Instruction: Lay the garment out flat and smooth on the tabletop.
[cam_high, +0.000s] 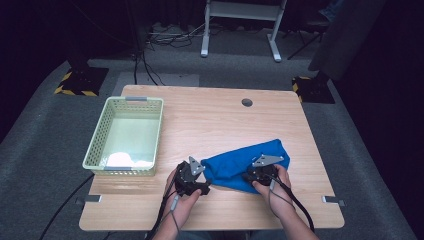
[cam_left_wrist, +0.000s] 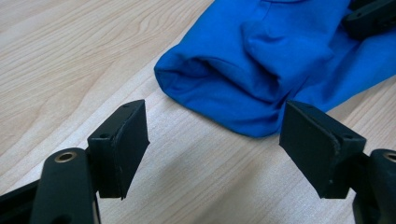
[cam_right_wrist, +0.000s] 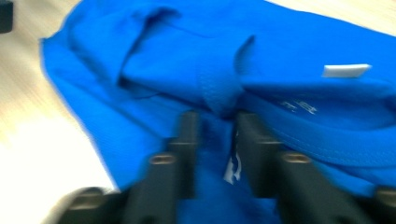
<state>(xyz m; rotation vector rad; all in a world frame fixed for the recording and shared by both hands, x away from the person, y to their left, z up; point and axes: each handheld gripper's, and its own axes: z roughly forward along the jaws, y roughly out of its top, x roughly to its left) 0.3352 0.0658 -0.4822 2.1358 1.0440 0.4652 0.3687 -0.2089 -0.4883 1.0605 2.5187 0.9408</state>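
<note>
A: Where is the blue garment (cam_high: 246, 165)?
B: Bunched on the near right part of the desk (cam_high: 210, 120), right of the green basket (cam_high: 125, 136).
A: Left gripper (cam_left_wrist: 215, 140)?
B: Jaws wide apart, nothing between them, the garment's folded edge just beyond.
A: Right gripper (cam_right_wrist: 215, 128)?
B: On the garment, jaws narrowly apart with blue cloth between; picture blurred, grip unclear.

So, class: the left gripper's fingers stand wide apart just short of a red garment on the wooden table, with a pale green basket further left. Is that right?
Not quite: the garment is blue, not red, as the left gripper view shows. The rest holds: the left gripper has its fingers wide apart just short of it on the wooden table, and the pale green basket sits further left.
</note>
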